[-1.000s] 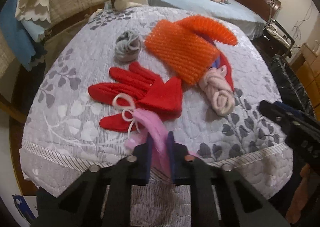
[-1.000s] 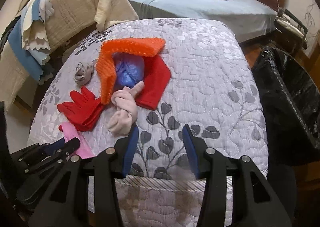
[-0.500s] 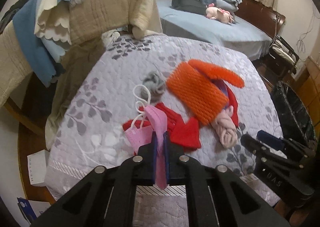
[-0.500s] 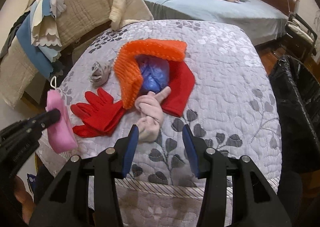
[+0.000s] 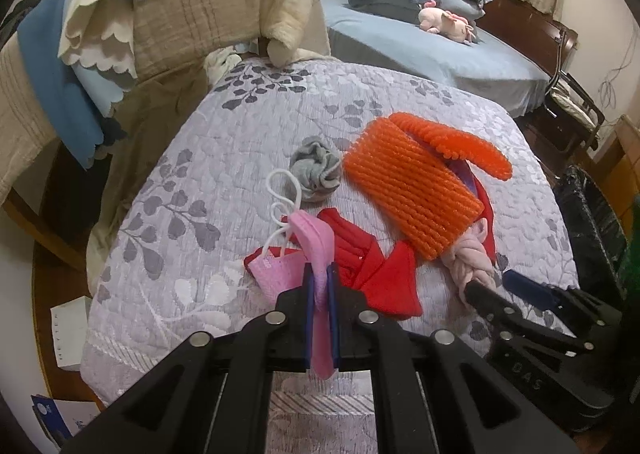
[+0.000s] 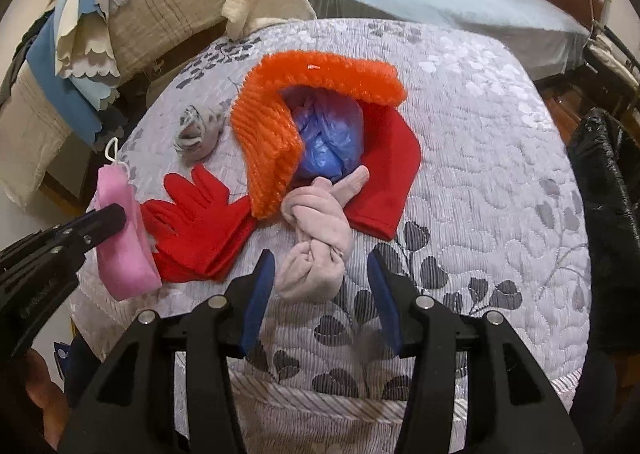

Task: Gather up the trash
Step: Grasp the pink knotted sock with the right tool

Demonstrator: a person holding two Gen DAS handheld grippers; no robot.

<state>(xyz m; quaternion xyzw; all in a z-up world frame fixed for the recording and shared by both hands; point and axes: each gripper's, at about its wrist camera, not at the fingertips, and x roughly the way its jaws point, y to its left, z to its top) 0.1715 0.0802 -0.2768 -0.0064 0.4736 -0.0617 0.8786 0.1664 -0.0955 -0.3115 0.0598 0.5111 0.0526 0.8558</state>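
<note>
A quilted worktop (image 6: 480, 141) with a grey leaf print is spread ahead of both sets of fingers. A black trash bag (image 6: 612, 221) is seen at the right edge, well to the right of the right gripper (image 6: 322, 290). An orange knitted piece (image 5: 412, 189) is draped beyond the fingers; only in the right wrist view is a crumpled blue plastic bag (image 6: 328, 141) revealed beneath it, hidden in the left view. Red gloves (image 6: 196, 221) and a knotted pale pink cloth (image 6: 316, 250) are laid nearer, the cloth just ahead of the right fingers, which are held apart and empty. A grey sock ball (image 5: 316, 167) is set farther back. A pink face mask (image 5: 316, 262) is clamped between the left gripper's (image 5: 319, 294) closed fingers, lifted off the quilt, its white loops (image 5: 282, 197) hanging free.
</note>
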